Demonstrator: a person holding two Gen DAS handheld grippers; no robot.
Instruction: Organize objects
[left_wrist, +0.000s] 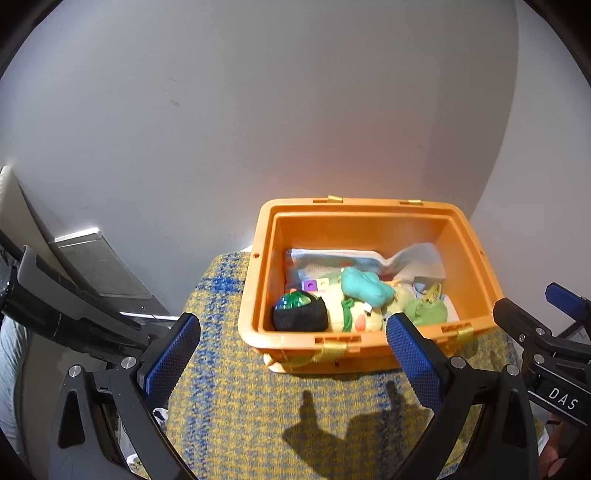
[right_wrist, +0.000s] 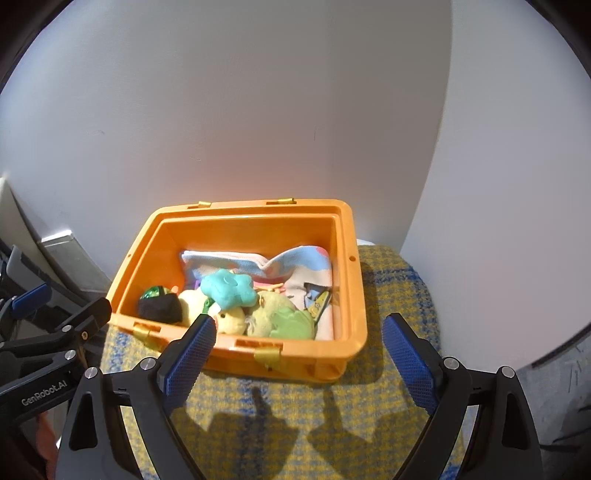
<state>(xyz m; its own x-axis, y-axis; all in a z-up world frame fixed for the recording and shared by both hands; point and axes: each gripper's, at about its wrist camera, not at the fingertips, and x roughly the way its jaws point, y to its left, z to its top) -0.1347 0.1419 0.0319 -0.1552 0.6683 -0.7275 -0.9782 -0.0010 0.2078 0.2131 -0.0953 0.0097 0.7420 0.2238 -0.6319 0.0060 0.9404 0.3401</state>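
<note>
An open orange plastic box (left_wrist: 255, 295) (right_wrist: 351, 295) stands on a yellow and blue woven seat (left_wrist: 229, 406) (right_wrist: 402, 295) against a white wall. Inside lie a folded pastel cloth (left_wrist: 332, 258) (right_wrist: 229, 260), a teal plush (left_wrist: 364, 286) (right_wrist: 231, 286), yellow plush toys (left_wrist: 364, 317) (right_wrist: 234, 319), a green plush (left_wrist: 428, 314) (right_wrist: 291, 325) and a black pouch with a green shiny ball (left_wrist: 299, 314) (right_wrist: 159, 306). My left gripper (left_wrist: 293, 347) is open and empty in front of the box. My right gripper (right_wrist: 299, 349) is open and empty at the box's near wall.
Grey metal panels (left_wrist: 99, 269) and dark equipment lean at the left. The right gripper's body (left_wrist: 546, 347) shows at the right edge of the left wrist view, and the left gripper's body (right_wrist: 48, 350) at the left edge of the right wrist view.
</note>
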